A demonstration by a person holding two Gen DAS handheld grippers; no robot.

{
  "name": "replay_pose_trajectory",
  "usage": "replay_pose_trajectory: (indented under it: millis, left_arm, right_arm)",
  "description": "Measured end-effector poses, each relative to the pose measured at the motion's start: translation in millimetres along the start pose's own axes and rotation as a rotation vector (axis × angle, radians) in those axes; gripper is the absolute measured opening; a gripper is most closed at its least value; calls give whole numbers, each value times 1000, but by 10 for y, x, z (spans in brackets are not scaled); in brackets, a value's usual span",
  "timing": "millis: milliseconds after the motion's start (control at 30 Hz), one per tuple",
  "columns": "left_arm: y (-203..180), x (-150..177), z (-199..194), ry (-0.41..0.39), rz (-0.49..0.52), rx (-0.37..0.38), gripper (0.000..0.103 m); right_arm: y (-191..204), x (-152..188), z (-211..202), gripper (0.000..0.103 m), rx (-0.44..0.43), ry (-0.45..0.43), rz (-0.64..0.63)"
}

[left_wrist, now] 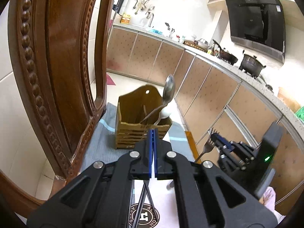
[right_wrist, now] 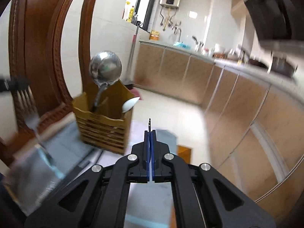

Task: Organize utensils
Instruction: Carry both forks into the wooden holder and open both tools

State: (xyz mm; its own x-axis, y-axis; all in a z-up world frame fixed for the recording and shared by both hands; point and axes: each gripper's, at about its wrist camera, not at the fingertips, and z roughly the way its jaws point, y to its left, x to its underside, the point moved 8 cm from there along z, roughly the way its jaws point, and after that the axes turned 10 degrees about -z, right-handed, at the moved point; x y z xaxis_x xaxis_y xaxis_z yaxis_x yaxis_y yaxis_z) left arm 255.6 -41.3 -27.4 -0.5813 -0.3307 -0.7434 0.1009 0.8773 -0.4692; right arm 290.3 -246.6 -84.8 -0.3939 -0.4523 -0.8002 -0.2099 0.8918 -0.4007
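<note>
The fork (left_wrist: 206, 147) is off the table (left_wrist: 191, 144), tines up, pinched near its head in the closed right gripper (left_wrist: 215, 135), out past the table's right edge. From that claw's own camera only a thin dark tip shows beyond the shut fingertips. The left gripper (left_wrist: 153, 131) is closed too. Thin dark rods hang below its fingers, but I cannot tell whether they are a held utensil. The right view also shows a blurred fork at its left edge, and I cannot say whether it is a second one. The wooden holder (left_wrist: 140, 134) stands on the grey cloth (left_wrist: 98, 138) toward the table's far edge, just beside the carved chair (left_wrist: 57, 57). A metal spoon (left_wrist: 169, 87) and a white spoon (left_wrist: 165, 112) lean out of its right compartment. The grip near the tines leaves the long handle free, so the fork could pivot or slip if swung quickly. Coming in from the right, it could strike the leaning spoons and knock them out, or push the light holder across the cloth toward the far edge. The two claws are near each other and could collide above the holder.
</note>
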Motion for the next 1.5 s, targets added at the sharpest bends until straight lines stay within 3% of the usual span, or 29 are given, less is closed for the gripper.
replay_pose_trajectory:
  millis: [167,333,533,833,1167,1233,1333,1400,1467,1500]
  left_arm:
    - [-129,-372,-188,-66,1,55,1]
    - [-393,-892,-338,-184,47,77,1]
    - [-521,-1269,-166,-265,38,176,1]
    - [-140,-1141,504,-211,-56,191,1]
    - [82,-844,980,-137,-54,138,1]
    - [93,-798,1004,-131,-42,121,1]
    - [98,-758,984,-134,-38,110,2]
    - [84,-728,933,-137,-32,104,16]
    - [139,-698,839,-144,-19,95,36]
    - [125,-684,809,-146,-12,91,37]
  right_arm:
    - [-126,-315,-42,2,35,-53,0]
    - [-389,-879,-213,2,115,-180,39]
    - [-511,-1319,-170,2,168,-304,65]
    - [-270,-1176,472,2,147,-284,72]
    - [-33,-953,857,3,62,-221,57]
    - [-12,-926,866,7,31,-208,65]
    - [-5,-899,809,29,3,-204,82]
    - [-27,-886,720,49,-11,-209,104]
    - [-84,-880,579,52,-33,-218,141]
    - [-118,-871,504,54,-43,-219,158]
